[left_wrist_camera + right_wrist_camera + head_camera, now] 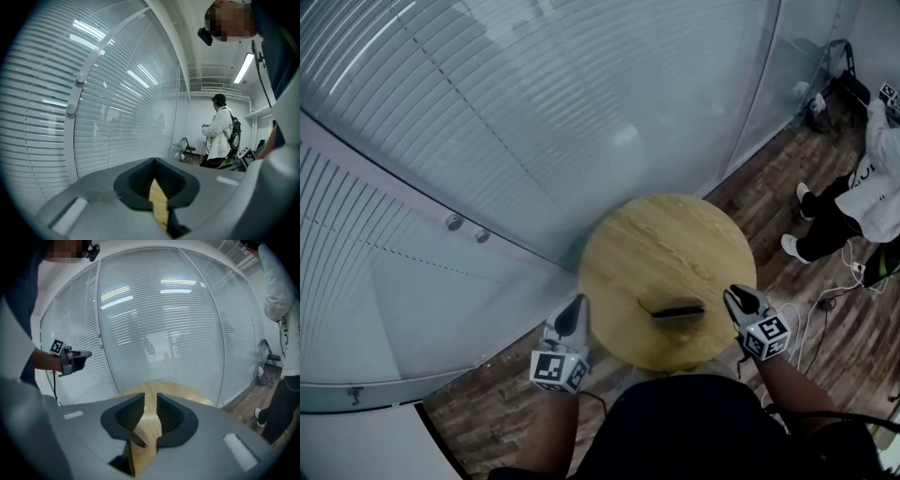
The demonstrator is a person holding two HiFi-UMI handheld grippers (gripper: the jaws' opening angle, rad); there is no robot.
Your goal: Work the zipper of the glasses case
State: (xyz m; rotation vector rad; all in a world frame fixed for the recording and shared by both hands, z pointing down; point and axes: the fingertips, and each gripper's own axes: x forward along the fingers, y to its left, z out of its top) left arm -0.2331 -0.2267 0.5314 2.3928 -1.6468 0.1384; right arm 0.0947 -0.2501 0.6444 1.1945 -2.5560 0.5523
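Head view: a dark, oblong glasses case [677, 309] lies on the round pale-wood tabletop [656, 234], near its front edge, between the left hand-held gripper [579, 305] and the right hand-held gripper [738, 297], touching neither. Left gripper view: jaws closed, empty. Right gripper view: jaws slightly parted, gripping nothing.

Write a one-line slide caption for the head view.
Seen from above: a dark glasses case lies on a round wooden table, flanked by the left gripper and right gripper, neither touching it.

Left gripper [578, 304] tilts slightly down, jaws pressed together; right gripper [739, 296] opposite, jaws a crack apart
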